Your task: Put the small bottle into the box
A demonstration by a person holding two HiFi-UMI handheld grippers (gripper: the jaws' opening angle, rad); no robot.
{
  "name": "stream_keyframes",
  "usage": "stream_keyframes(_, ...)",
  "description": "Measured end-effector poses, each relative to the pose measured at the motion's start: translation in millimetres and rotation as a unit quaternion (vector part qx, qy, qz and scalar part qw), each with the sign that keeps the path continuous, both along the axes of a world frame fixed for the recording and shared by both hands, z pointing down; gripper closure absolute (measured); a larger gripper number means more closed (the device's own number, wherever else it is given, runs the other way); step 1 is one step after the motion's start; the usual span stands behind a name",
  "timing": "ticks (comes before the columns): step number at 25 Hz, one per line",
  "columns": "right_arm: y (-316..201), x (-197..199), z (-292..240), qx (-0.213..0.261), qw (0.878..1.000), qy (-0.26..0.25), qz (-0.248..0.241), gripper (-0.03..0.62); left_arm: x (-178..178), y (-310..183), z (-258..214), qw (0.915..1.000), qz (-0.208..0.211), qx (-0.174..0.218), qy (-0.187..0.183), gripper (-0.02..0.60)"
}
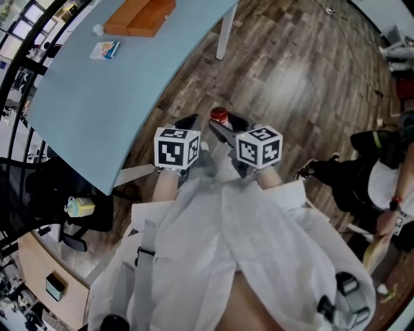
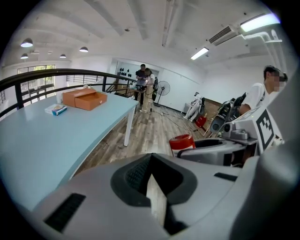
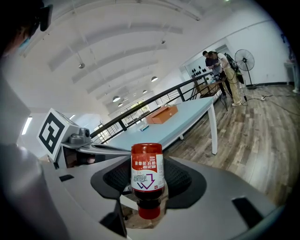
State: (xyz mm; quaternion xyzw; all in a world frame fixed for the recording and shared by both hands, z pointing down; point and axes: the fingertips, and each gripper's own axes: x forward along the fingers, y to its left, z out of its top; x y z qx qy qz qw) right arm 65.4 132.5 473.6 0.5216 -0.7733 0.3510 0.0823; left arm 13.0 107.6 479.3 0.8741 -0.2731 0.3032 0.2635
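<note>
A small dark bottle [image 3: 147, 176] with a red cap and a red-and-white label sits between the jaws of my right gripper [image 3: 148, 190], cap end toward the camera; the gripper is shut on it. In the head view the bottle [image 1: 219, 117] shows its red end just ahead of the right gripper [image 1: 224, 129], over the wooden floor. My left gripper [image 1: 188, 123] is held beside it, shut with nothing in it [image 2: 153, 190]; it sees the bottle [image 2: 182, 142] to its right. The orange-brown box [image 1: 139, 16] lies at the far end of the light blue table [image 1: 90, 103], well away from both grippers.
A small blue-and-white packet [image 1: 105, 50] lies on the table near the box. A black chair [image 1: 61, 194] with a yellow-green bottle [image 1: 81, 207] stands at the left. A person [image 1: 378, 178] is at the right; others stand far off [image 2: 145, 84]. A black railing [image 2: 47, 77] runs behind the table.
</note>
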Motion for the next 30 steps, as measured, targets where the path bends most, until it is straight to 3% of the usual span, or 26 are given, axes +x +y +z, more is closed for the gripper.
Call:
stream_keyframes(10, -84, 29, -13, 0.026, 0.999, 0.014, 0.024, 0.387, 17, -81, -4, 0.9998, 0.015, 0.014, 0.008, 0.578)
stream_keyframes(18, -115, 41, -10, 0.016, 0.999, 0.011, 0.047, 0.387, 35, -104, 0, 0.9987, 0.039, 0.0, 0.032, 0.578)
stream_keyframes(30, -172, 42, -14, 0.004, 1.0, 0.022, 0.008, 0.387, 38, -167, -11, 0.9987, 0.005, 0.0, 0.051, 0.578)
